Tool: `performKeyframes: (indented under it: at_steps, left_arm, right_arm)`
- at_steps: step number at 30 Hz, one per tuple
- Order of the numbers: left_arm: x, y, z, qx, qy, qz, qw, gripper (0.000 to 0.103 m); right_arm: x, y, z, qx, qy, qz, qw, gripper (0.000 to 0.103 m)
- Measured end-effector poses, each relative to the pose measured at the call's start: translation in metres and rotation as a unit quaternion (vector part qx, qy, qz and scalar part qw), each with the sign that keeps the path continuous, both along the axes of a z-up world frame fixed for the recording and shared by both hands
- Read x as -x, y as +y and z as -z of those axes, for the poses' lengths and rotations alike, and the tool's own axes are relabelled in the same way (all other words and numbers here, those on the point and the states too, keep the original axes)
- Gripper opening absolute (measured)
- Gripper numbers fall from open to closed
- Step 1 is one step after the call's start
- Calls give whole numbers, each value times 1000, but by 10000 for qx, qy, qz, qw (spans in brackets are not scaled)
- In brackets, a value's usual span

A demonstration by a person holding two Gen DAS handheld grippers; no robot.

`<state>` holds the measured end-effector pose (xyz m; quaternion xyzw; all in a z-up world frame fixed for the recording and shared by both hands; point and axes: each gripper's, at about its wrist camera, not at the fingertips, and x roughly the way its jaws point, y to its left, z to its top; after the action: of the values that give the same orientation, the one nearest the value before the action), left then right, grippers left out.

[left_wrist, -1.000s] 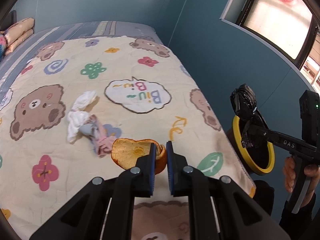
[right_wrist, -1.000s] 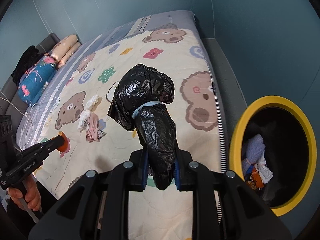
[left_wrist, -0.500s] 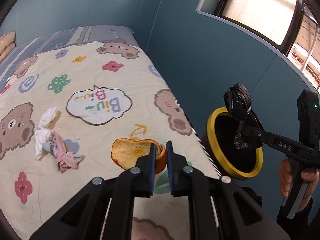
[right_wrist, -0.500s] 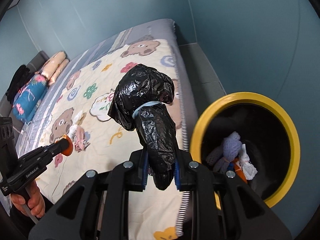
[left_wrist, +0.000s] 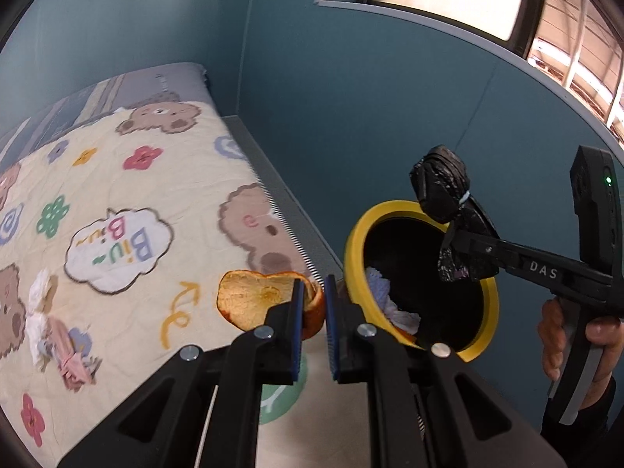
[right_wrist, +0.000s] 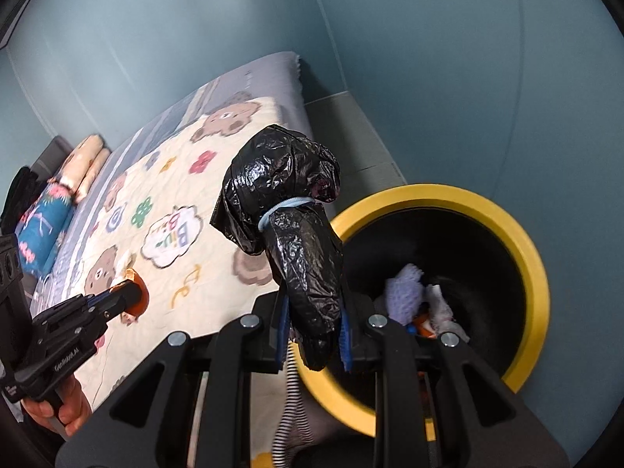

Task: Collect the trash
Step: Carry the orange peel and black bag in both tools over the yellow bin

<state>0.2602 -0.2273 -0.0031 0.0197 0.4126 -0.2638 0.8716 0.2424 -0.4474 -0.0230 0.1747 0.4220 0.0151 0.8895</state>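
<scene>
Now left claw (left_wrist: 312,312) clamped on orange peel (left_wrist: 257,300), right claw (right_wrist: 314,331) on black bag (right_wrist: 288,210) beside yellow-rimmed bin (right_wrist: 507,218).

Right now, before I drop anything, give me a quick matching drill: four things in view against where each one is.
Things:
1. orange peel
2. black bag
3. purple cloth
4. crumpled tissues

Places:
a. inside the yellow bin
b. lying on the bear quilt
c. clamped in the left gripper
d. clamped in the right gripper

Pairs: 1-c, 2-d, 3-a, 4-b
</scene>
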Motion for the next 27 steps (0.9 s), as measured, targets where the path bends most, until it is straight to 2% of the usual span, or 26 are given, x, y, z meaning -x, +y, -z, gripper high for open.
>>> performKeyframes:
  at_steps: [8,14,27]
  left_arm:
    - [-4,-49,-4,-108,-244,432,9987,10]
    - [-8,-78,1,-133,-274,595,9978,10]
    - [-17,-122,30,-143,11,836,9964,10]
  right_arm:
    - [7,-35,-1,117,-10,434,9990,20]
    - [6,-54,1,236,22,638,9977,20]
    - [-5,-87,35,64,324,808,9962,20]
